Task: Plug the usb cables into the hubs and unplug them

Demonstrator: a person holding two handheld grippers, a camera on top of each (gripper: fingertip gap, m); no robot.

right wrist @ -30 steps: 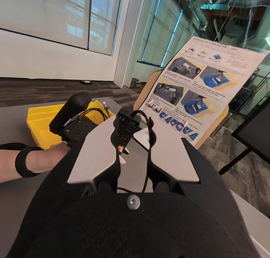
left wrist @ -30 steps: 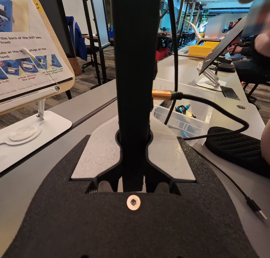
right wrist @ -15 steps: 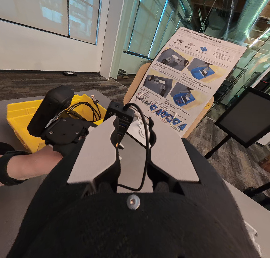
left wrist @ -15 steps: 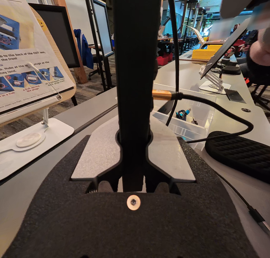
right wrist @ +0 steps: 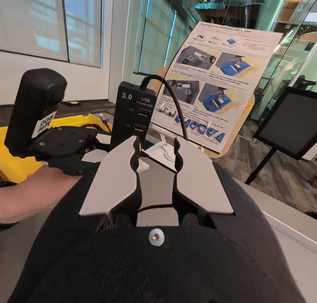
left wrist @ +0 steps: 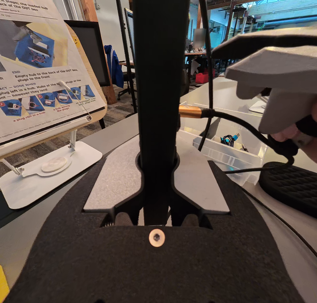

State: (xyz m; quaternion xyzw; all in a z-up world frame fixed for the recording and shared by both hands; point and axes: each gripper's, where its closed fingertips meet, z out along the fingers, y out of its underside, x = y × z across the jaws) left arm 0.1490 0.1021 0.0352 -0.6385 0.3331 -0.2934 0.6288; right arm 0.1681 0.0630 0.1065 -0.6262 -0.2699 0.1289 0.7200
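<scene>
One black hub (left wrist: 158, 75), upright, clamped in my left tongs (left wrist: 157, 159), narrow on its base. One gold plug (left wrist: 189, 111) sits in its side (cable (left wrist: 243, 123) droops toward the table (left wrist: 109, 137)). My right tongs (right wrist: 155, 144) gape partway, empty, just beside the hub. Two bins: clear (left wrist: 228, 155), yellow (right wrist: 15, 164).

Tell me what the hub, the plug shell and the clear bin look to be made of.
Hub: matte black plastic, by its moulded body and dull sheen. Gold plug seated in the hub's side: a metallic-looking shell with a satin glint, possibly anodised metal or coated plastic. Clear bin: transparent rigid plastic; the contents show through its walls.
</scene>
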